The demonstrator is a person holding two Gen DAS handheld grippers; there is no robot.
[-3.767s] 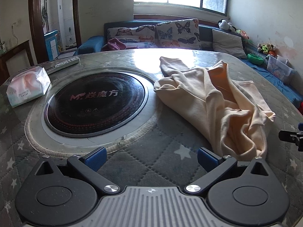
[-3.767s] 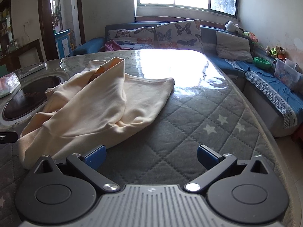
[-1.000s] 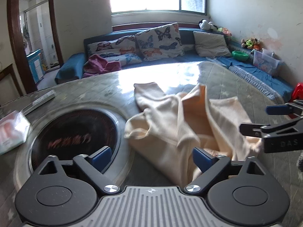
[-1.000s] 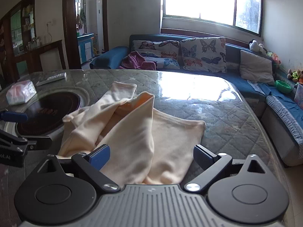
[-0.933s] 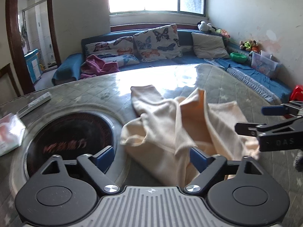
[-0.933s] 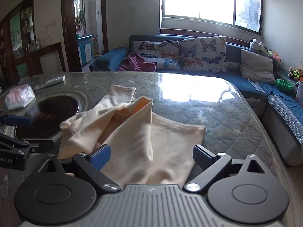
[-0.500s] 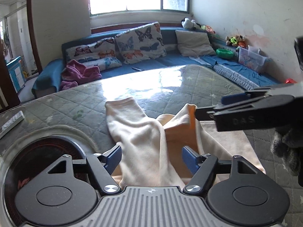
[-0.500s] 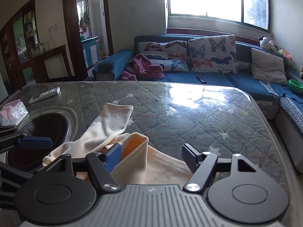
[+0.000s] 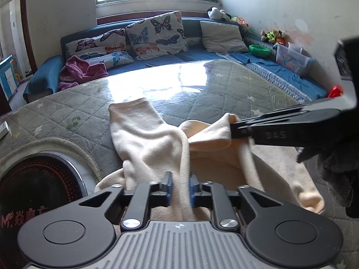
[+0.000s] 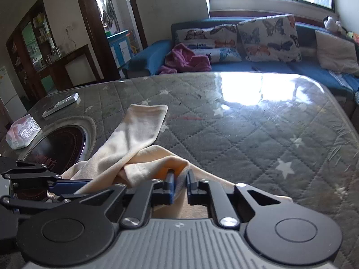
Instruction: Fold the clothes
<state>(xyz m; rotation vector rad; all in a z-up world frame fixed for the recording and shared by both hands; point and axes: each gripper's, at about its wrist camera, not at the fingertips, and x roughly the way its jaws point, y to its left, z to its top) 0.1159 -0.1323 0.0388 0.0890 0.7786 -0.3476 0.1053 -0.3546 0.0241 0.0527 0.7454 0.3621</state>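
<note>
A cream-coloured garment [image 9: 152, 141] lies crumpled on the quilted grey table [image 9: 67, 114], one sleeve stretched toward the far side. My left gripper [image 9: 180, 188] is shut on a fold of the garment near its middle. My right gripper [image 10: 179, 185] is shut on a raised edge of the same garment [image 10: 134, 139]. In the left wrist view the right gripper [image 9: 233, 129] comes in from the right, pinching a peak of cloth. In the right wrist view the left gripper [image 10: 74, 182] shows at the lower left against the cloth.
A round black hotplate [image 9: 33, 183] is set into the table at the left. A tissue pack [image 10: 22, 132] and a remote [image 10: 61, 104] lie beyond it. A blue sofa with butterfly cushions [image 9: 154, 33] stands behind the table. The table's right edge [image 10: 345, 116] is near.
Both grippers have moved in onto the garment and closed from wide open. Each now pinches a fold of the cloth, and the right one has lifted its piece into a peak.
</note>
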